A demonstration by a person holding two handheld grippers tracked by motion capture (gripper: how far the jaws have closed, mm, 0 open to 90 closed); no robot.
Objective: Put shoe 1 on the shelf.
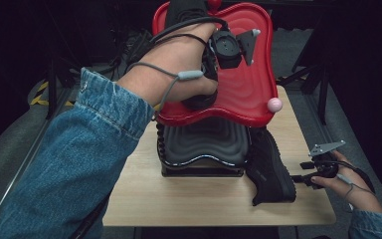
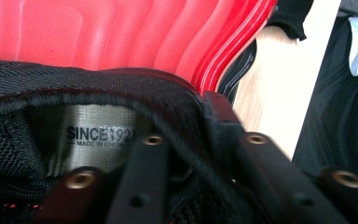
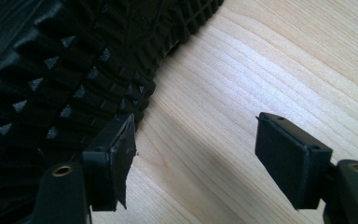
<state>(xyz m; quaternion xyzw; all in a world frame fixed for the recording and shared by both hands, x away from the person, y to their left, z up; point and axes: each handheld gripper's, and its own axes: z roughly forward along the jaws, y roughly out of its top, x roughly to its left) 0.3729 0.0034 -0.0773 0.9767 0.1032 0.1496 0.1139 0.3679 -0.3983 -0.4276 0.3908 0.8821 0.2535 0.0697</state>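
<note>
The left gripper (image 1: 206, 94) has its jaws inside the collar of a black mesh shoe (image 2: 37, 107), setting it on the red wavy plastic tray (image 1: 248, 64), while the right gripper (image 3: 191, 154), jaws spread, waits beside the second black shoe (image 1: 271, 169) on the wooden counter (image 1: 179, 199)

1. The tray (image 1: 243, 94) sits on top of the lower tray (image 1: 204, 149), which rests on the counter (image 1: 179, 204).
2. One shoe (image 1: 191, 15) lies in the tray, at its far left part.
3. A small ball (image 1: 274, 104) sits at the tray's near right corner.
4. A second shoe (image 1: 271, 169) lies on the counter, touching the lower tray's right side.
</note>
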